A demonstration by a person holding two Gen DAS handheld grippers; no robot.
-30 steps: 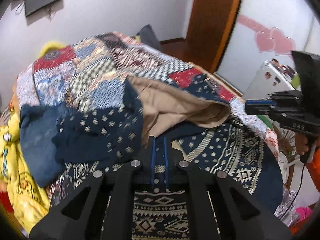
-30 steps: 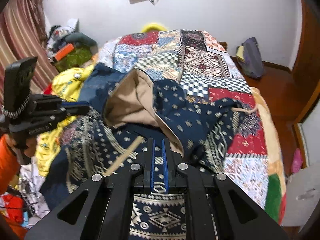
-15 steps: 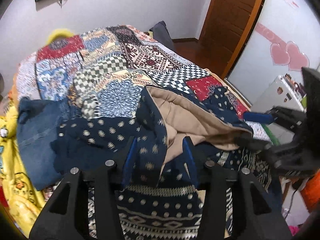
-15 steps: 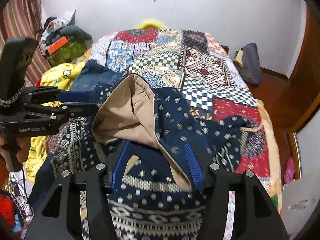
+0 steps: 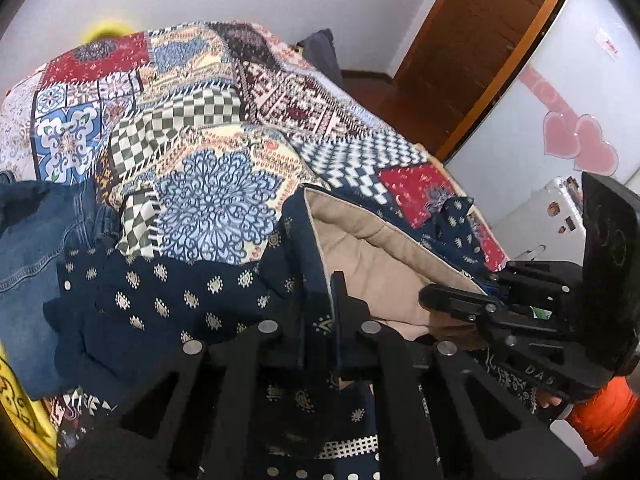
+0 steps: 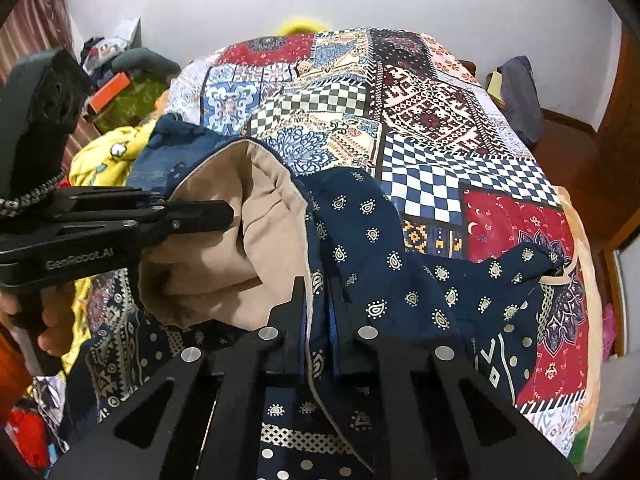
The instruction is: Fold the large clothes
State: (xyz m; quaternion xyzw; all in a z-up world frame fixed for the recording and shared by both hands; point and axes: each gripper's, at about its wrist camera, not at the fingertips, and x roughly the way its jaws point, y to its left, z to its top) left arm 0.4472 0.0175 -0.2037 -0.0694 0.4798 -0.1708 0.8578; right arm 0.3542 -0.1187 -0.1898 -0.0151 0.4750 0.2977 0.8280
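Observation:
A large navy garment (image 5: 180, 300) with small paisley prints and a beige lining (image 5: 380, 248) lies rumpled on the bed. My left gripper (image 5: 320, 292) is closing its jaws on a navy edge of it, and the cloth is pinched between the pads. In the right wrist view the same garment (image 6: 372, 240) spreads to the right, its beige lining (image 6: 256, 220) gaping on the left. My right gripper (image 6: 316, 292) is shut on the hem where navy meets beige. Each gripper shows in the other's view: the right gripper (image 5: 452, 300) and the left gripper (image 6: 224, 216).
A patchwork quilt (image 6: 420, 100) covers the bed. Blue jeans (image 5: 32, 240) and a yellow cloth (image 6: 104, 152) lie along the left side. A wooden door (image 5: 460, 60) stands at the back right. Clutter (image 6: 116, 84) is piled at the far left. A hand (image 6: 52, 320) holds the left gripper.
Both grippers opened, moved forward and down over the garment, then shut on new spots at its navy-and-beige edge. They now sit closer together.

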